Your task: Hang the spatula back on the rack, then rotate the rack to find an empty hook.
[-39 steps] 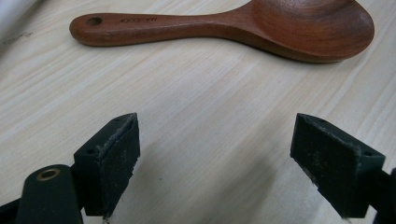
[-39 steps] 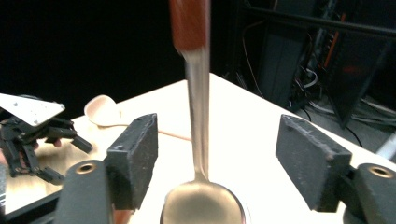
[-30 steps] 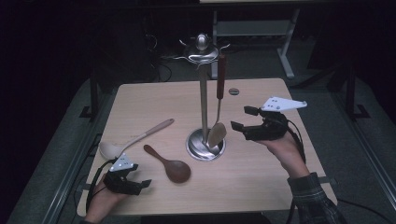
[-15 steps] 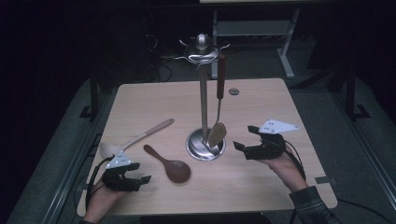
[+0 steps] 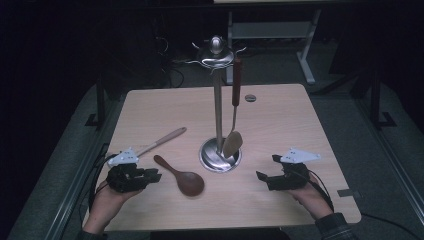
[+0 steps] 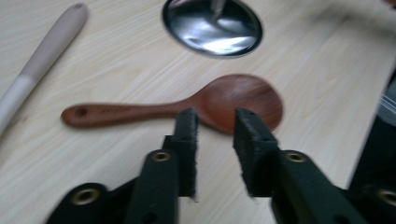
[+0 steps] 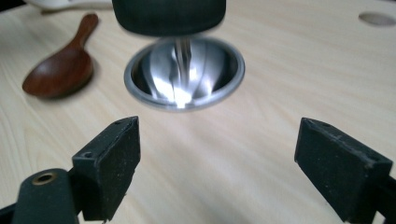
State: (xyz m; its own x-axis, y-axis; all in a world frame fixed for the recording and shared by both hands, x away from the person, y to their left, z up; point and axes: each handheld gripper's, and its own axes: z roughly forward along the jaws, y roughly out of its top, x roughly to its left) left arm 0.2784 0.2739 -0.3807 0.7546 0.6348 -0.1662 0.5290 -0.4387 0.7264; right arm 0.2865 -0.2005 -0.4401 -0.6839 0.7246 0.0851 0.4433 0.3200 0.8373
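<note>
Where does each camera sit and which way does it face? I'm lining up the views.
High view: above the person's side, looking forward and down on the table; both hands and forearms show.
Left gripper view: rides the left gripper, looking along its narrowly parted jaws at the brown spoon.
Right gripper view: rides the right gripper, jaws wide, facing the stand base.
All three share spoon and base.

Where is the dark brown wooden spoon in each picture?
High view: the dark brown spoon lies near the table's front, left of centre.
Left gripper view: centre, just beyond the jaws.
Right gripper view: upper left.
Shared landmark: the shiny round stand base beside it.
</note>
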